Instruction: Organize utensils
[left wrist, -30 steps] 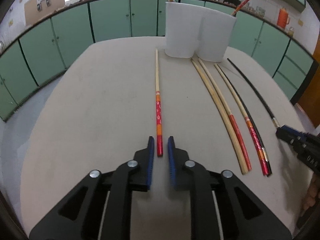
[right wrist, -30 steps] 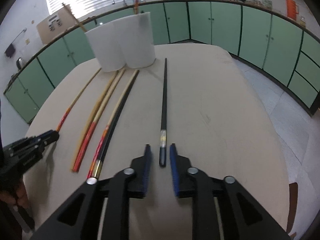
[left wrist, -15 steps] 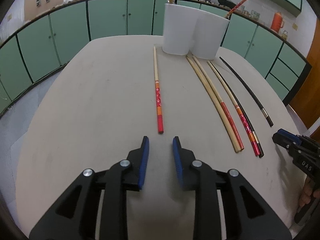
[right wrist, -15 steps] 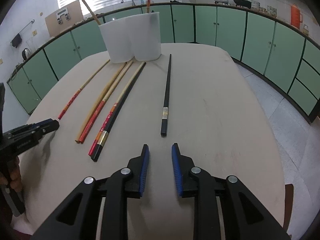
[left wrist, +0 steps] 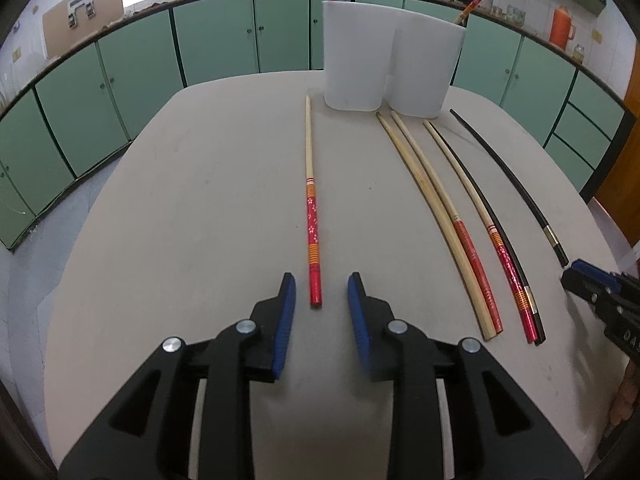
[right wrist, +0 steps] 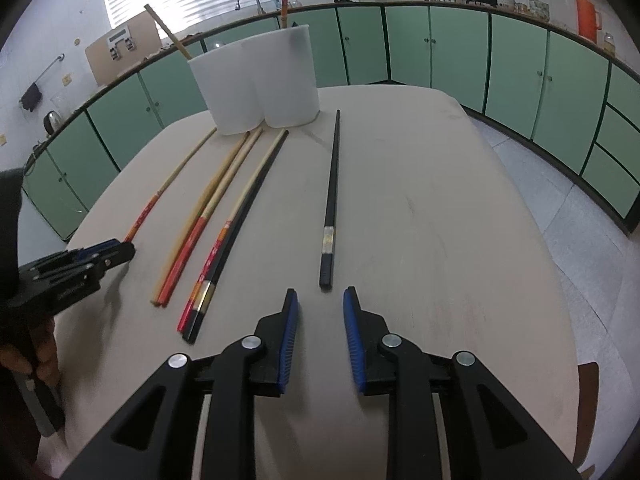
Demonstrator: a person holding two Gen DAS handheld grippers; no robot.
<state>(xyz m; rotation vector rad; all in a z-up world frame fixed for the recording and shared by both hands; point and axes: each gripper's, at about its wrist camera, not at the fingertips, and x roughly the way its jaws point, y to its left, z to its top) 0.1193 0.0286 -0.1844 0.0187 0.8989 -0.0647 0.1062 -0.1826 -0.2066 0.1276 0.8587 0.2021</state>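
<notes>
Several chopsticks lie in a row on the beige table. My left gripper is open, its jaws either side of the near end of a red-patterned chopstick, not touching it. My right gripper is open just short of the near end of a black chopstick. A white two-compartment holder stands at the far end with a chopstick in each compartment; it also shows in the right wrist view. Both grippers are empty.
Between the two grippers lie two pale chopsticks and a red-and-black pair. The right gripper shows at the right edge of the left wrist view. Green cabinets ring the room beyond the table edges.
Both grippers drew back from the chopstick ends, opened wider, then came forward again; the left jaws now flank the red chopstick's end. No chopstick has moved.
</notes>
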